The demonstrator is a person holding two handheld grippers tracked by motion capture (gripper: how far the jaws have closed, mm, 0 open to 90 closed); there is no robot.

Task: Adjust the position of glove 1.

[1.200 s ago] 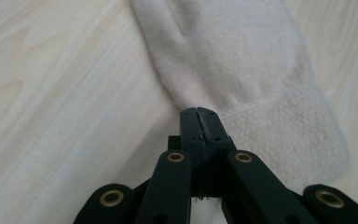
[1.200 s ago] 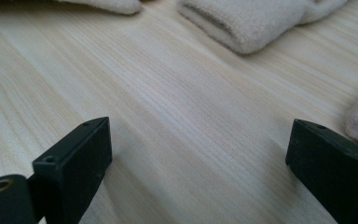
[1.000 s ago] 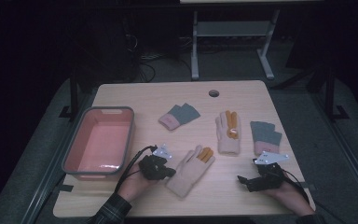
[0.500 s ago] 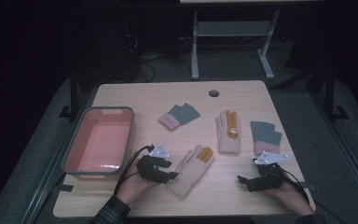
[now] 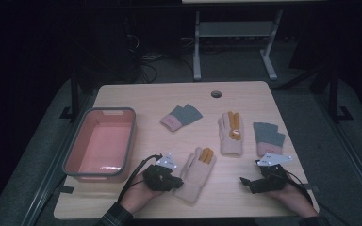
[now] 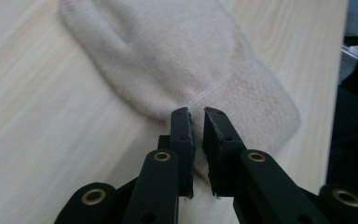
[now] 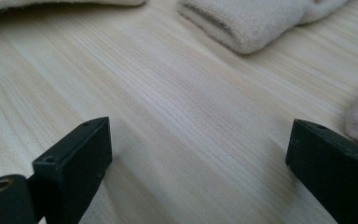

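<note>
A cream glove with orange fingertips [image 5: 197,170] [image 6: 177,56] lies flat near the table's front, its cuff toward me. My left gripper [image 5: 177,181] [image 6: 196,116] lies low at the cuff's left edge. Its jaws have just been closing and now pinch the cuff's edge between them. My right gripper [image 5: 245,182] [image 7: 198,154] rests on the wood at the front right. It stands wide open with only bare table between its jaws.
A second cream glove [image 5: 230,134] [image 7: 247,23] lies mid-table. A grey glove with a pink cuff [image 5: 181,117] lies behind, another [image 5: 267,136] to the right. A pink bin [image 5: 73,150] stands at the left. A cable hole [image 5: 216,93] marks the far edge.
My left gripper has shifted slightly at the cream glove's cuff. The right gripper and the other gloves have kept their places.
</note>
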